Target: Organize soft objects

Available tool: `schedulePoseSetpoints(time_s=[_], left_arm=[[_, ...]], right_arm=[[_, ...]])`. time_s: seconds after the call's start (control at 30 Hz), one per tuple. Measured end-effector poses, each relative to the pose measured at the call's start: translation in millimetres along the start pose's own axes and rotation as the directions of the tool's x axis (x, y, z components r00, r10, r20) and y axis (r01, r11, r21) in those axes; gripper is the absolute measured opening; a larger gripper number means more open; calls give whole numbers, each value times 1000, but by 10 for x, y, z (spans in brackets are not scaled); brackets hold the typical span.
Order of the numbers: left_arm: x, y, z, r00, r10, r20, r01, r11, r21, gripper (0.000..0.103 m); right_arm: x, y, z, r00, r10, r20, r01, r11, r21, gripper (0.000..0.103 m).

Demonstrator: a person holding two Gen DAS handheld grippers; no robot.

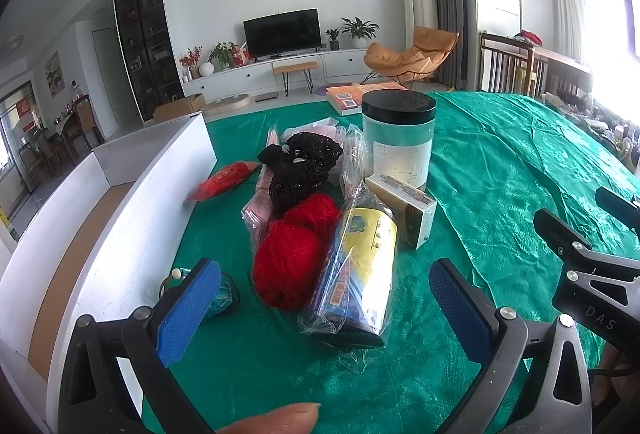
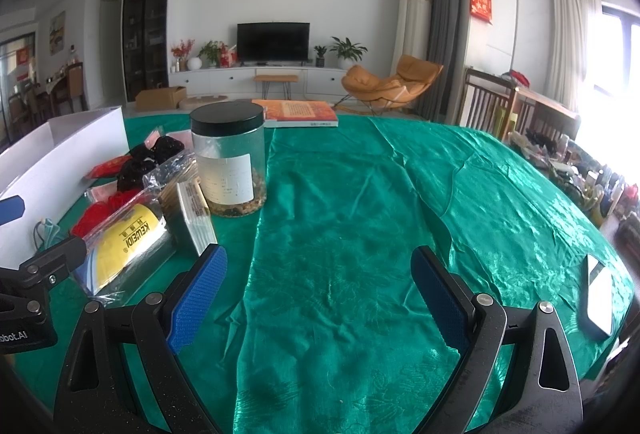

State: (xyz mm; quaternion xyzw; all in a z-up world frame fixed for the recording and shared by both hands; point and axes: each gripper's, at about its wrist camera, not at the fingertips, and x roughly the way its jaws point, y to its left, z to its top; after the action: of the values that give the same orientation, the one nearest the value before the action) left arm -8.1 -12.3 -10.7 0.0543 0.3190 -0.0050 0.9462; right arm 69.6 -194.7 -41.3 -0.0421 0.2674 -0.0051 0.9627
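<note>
- Left wrist view: left gripper hovering low over the green tablecloth, jaws wide apart and empty, blue pads framing the near end of the pile.
- Soft things heaped just right of the white box: two red yarn balls touching each other, black crocheted piece lying on a pink packet behind them, small teal item close against the box wall, partly hidden by the left pad.
- Hard or boxed neighbours to leave alone, probably: black-lidded jar, small carton, wrapped yellow-and-blue pack leaning against the yarn.
- Likely step in hand: reach for the nearer yarn ball, bound for the box.
- For a clean grasp: shift slightly left so the crinkly wrapper stays outside the pads; centre on the ball's widest part; close gently, since yarn squashes and can slip out.
- Lift straight up before swinging left, clearing the box wall without dragging the second ball or snagging loose strands.
- Right wrist view: right gripper also spread wide, holding nothing, over bare cloth well right of the pile; a phone-like slab near the table edge.
- Keep the right gripper out of the left one's path.
</note>
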Motion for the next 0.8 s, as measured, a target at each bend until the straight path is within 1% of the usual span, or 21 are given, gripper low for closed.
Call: schedulePoseSetpoints(time_s=[0.8], left_arm=[[4, -2, -5, 1000, 0, -3, 0, 1000, 2, 103]], right_arm=[[7, 2, -2, 1000, 3, 0, -3, 1000, 4, 95]])
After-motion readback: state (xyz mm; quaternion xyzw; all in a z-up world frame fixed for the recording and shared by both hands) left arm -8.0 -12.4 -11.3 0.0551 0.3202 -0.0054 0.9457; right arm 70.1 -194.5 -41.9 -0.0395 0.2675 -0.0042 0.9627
